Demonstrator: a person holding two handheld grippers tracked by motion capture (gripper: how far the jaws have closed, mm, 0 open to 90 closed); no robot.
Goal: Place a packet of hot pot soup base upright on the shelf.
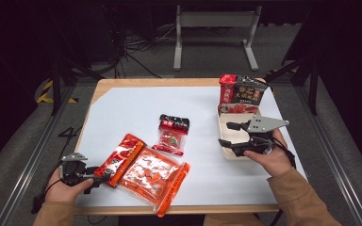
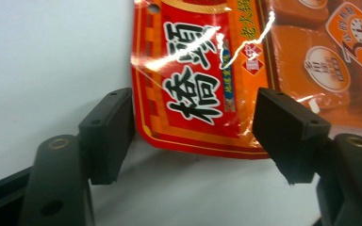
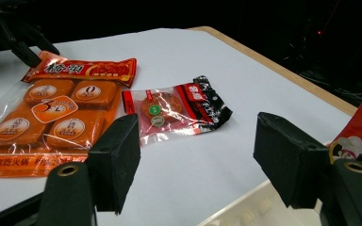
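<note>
The left tongs sit at the near left corner of the tabletop, jaws partly open on either side of the near end of a long red packet. The pads flank the packet's edges; whether they press on it cannot be told, so it counts as framed, not held. The packet lies flat, and along its right side sits a clear bag of orange blocks, touching or slightly overlapping it.

To grip well, the jaws should probably close squarely on the packet's end seam, low enough to catch the glossy film, which may slip.

The right tongs hover wide open and empty above a shallow cream tray at the right of the tabletop. A dark and red pouch stands at the tray's far end. Between the two hands lies a small clear and black snack packet, apart from the others.

The orange bag alongside is the likeliest thing to be snagged or dragged along.
</note>
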